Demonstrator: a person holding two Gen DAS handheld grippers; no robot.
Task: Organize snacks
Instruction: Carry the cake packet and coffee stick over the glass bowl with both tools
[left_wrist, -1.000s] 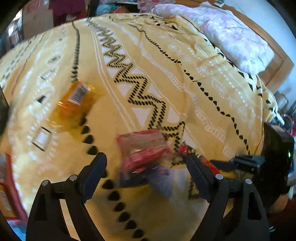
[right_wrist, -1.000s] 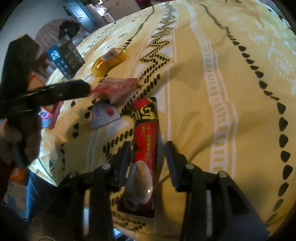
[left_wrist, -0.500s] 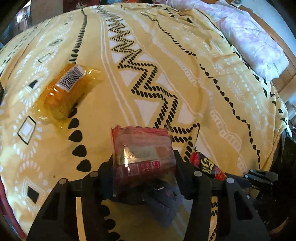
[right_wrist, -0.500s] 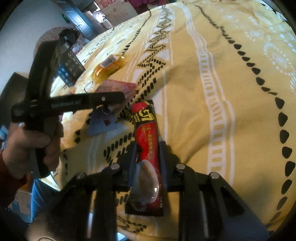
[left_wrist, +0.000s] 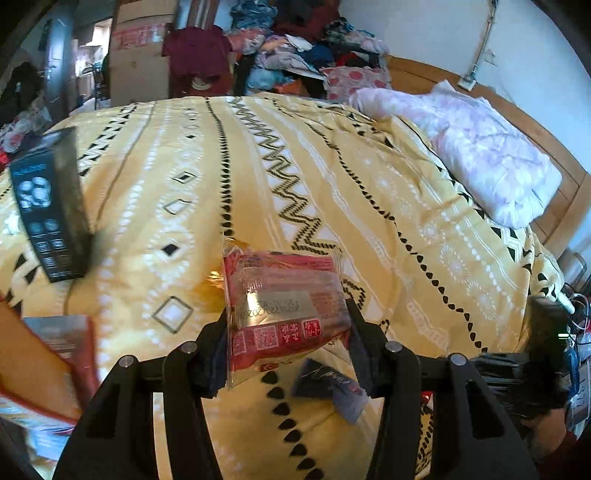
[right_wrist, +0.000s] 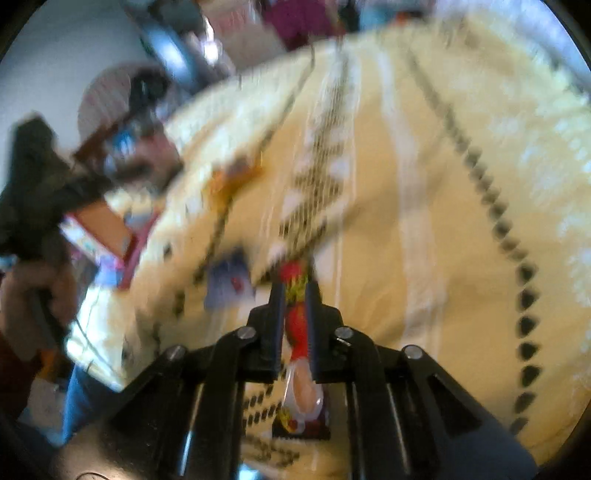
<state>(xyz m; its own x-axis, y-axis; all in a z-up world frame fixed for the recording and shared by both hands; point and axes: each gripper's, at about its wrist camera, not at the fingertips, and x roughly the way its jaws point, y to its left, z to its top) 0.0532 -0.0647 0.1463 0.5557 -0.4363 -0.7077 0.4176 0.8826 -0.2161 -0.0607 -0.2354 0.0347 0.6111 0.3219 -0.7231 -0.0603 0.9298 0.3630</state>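
Both snacks have come up off the bed since a second ago, when each lay flat on the yellow patterned bedspread (left_wrist: 332, 192) between spread fingers. Now the left hand-held gripper (left_wrist: 286, 332) pinches the red snack packet (left_wrist: 284, 314) by its two side edges, its jaws having closed earlier in the second and held since; the packet sits upright between the fingers (left_wrist: 218, 350), clear of the bedspread, with its printed label facing the camera. Behind its upper left corner peeks the orange snack bag (left_wrist: 214, 280), mostly hidden. Below the packet a small bluish-grey sachet (left_wrist: 332, 387) lies on the bedspread. The right hand-held gripper (right_wrist: 295, 317) is pressed tight on the red coffee stick (right_wrist: 297, 328), its jaws having just closed onto it; the stick runs lengthwise between the fingers (right_wrist: 275, 325), its top poking out past the tips and its lower end hanging beneath them. That view is blurred, so little else reads clearly, though the sachet shows just left of the fingertips and a hand (right_wrist: 33, 295) grips the other tool's handle at the far left. A dark box (left_wrist: 51, 210) stands at the left edge of the bed, and a pale pink pillow (left_wrist: 480, 155) lies at the far right.
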